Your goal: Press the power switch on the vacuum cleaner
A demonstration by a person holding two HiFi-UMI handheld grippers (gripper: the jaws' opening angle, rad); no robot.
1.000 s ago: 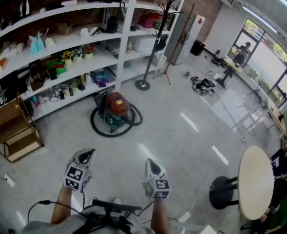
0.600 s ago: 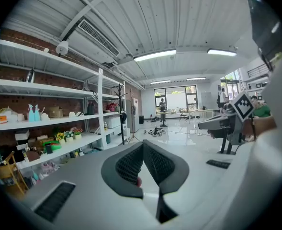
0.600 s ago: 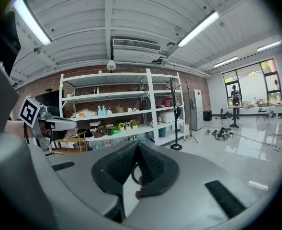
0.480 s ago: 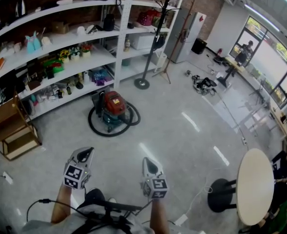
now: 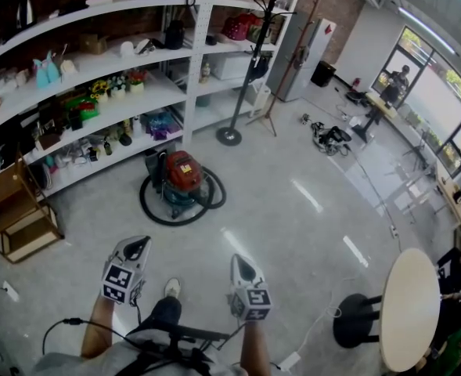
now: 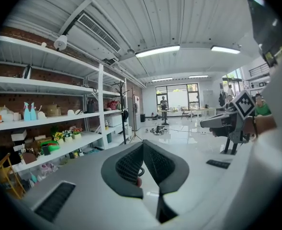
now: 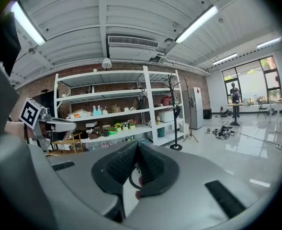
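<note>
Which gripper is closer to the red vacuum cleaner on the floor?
Left, slightly. The left gripper is short of the red vacuum cleaner, slightly to its left; the right gripper is farther back and right.

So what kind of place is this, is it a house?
Probably not a house. It looks like a big workshop or test studio: long white shelves packed with odds and ends, a shiny floor with a red vacuum cleaner on it, and tall windows.

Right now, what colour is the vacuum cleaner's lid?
Red lid on the round teal vacuum cleaner; head view shows it best.
</note>
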